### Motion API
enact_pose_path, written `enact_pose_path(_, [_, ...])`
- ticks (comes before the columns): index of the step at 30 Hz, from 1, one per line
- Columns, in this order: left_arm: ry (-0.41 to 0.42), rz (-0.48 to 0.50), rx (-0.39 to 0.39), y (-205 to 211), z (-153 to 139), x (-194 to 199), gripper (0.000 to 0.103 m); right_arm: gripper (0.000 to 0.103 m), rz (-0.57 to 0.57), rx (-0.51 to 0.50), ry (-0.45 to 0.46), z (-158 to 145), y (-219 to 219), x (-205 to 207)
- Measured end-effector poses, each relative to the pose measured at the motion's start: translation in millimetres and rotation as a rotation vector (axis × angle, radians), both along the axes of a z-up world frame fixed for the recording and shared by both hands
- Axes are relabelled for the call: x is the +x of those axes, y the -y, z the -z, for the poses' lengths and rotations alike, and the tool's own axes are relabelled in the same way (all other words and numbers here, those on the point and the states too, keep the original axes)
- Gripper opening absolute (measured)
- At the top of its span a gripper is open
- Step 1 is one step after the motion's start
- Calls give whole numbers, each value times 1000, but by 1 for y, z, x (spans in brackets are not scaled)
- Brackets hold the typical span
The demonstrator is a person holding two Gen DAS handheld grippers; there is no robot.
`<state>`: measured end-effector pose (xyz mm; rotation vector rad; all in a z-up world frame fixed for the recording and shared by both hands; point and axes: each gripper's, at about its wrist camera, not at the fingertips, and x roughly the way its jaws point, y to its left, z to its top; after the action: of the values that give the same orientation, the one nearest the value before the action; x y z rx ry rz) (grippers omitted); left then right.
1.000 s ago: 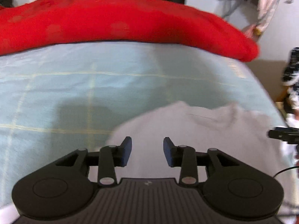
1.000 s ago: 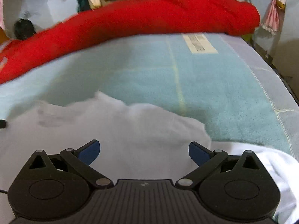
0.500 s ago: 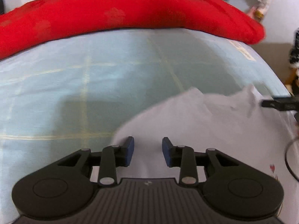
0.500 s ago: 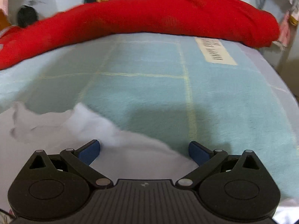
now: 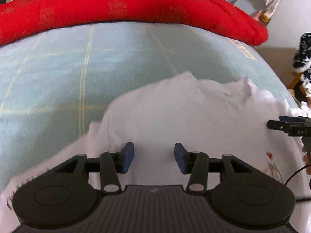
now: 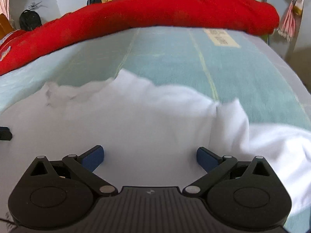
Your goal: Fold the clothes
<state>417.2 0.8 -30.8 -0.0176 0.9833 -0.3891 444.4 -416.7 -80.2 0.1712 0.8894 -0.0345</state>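
A white garment lies rumpled on a pale blue bed cover. It fills the lower half of both views, with a raised crumpled edge toward the far side. My left gripper hovers over the garment's left part, open, nothing between its blue pads. My right gripper is wide open above the garment's right part, with a fold of cloth just ahead to its right. In the left wrist view the right gripper's fingers show at the right edge.
A long red blanket lies across the far side of the bed, also in the right wrist view as the red blanket. Bare blue cover lies between it and the garment. The bed's right edge drops to the floor. Clothes hang behind.
Both grippers have pulled back toward me, so more white cloth shows ahead of them. The left gripper's jaws stand wider apart than before. The garment's far edge has shifted and bunched.
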Motion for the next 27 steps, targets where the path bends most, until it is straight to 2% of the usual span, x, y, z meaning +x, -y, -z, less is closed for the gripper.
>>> enact_pose_path(2, [-1,-20,25,2,0,14,47,103,5,-8,11,1,5,15])
enact_pose_path(5, [-16,-62,16,-1,-14,19,46,103,-5,-9,-30,-4,9,34])
enact_pose_path(10, [-44,-128,-32,-12,-52,-10,49,103,-84,50,-35,-32,8,3])
enact_pose_path(14, [-93,-200,-60,-14,-56,-51,53,103,-143,116,-48,-48,4,-28])
enact_pose_path(16, [-111,-247,-63,-15,-46,-70,53,103,-174,160,-70,-47,-1,-46])
enact_pose_path(20, [-118,-383,-58,-27,-13,-97,53,103,-170,166,-133,-22,-9,-70])
enact_pose_path(24, [-79,-477,-90,-47,-1,-115,50,103,-185,134,-69,-13,-12,-84])
enact_pose_path(27, [-84,-461,-96,-57,-4,-120,45,103,-185,69,-36,-8,-22,-89])
